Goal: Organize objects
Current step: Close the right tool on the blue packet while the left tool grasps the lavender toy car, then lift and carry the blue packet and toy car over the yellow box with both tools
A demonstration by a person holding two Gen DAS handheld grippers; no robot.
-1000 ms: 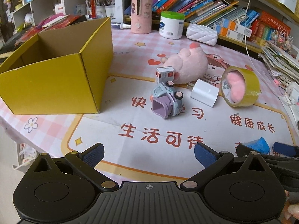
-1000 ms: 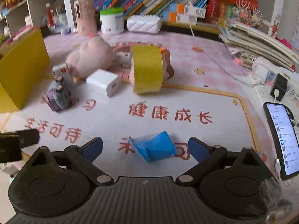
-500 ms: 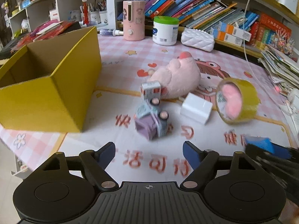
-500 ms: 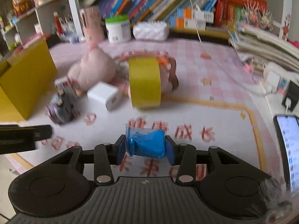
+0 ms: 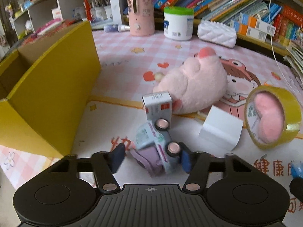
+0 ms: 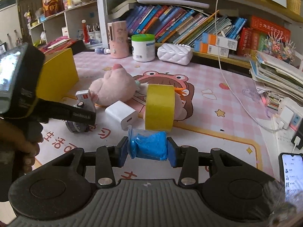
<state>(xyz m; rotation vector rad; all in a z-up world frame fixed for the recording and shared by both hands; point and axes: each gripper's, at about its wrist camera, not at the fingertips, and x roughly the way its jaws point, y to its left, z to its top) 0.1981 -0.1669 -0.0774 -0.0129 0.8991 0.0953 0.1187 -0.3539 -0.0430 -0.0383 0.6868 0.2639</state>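
A cluttered study corner: shelves packed with leaning books (image 6: 176, 26) run along the back, and below them the desk (image 5: 121, 43) is covered with a pink checked cartoon mat carrying red printed characters. At the desk's far edge stand a pink cylindrical container (image 5: 140, 13), a white tub with a green lid (image 5: 178, 23) and a white quilted pouch (image 5: 216, 33). An open yellow cardboard box (image 5: 49, 87) sits on the left side of the mat. Near the middle lies a pink plush toy (image 5: 197, 87), with a small white-and-red carton (image 5: 158, 106) standing against its near side. Just in front of the carton a pale blue and purple toy car (image 5: 155, 147) lies tipped on its side, wheels showing. To its right are a white charger block (image 5: 220, 130) and, standing on edge, a roll of yellow tape (image 5: 274, 117). The left tool (image 5: 150, 156) is low over the mat with its jaws closing around the toy car; the car is between the blue pads, though whether both pads already press on it cannot be told. The right tool (image 6: 148, 148) is clamped on a crumpled blue plastic packet (image 6: 148, 144), held clear above the mat, near the tape roll. A phone (image 6: 291, 172) with a lit screen lies at the right edge.
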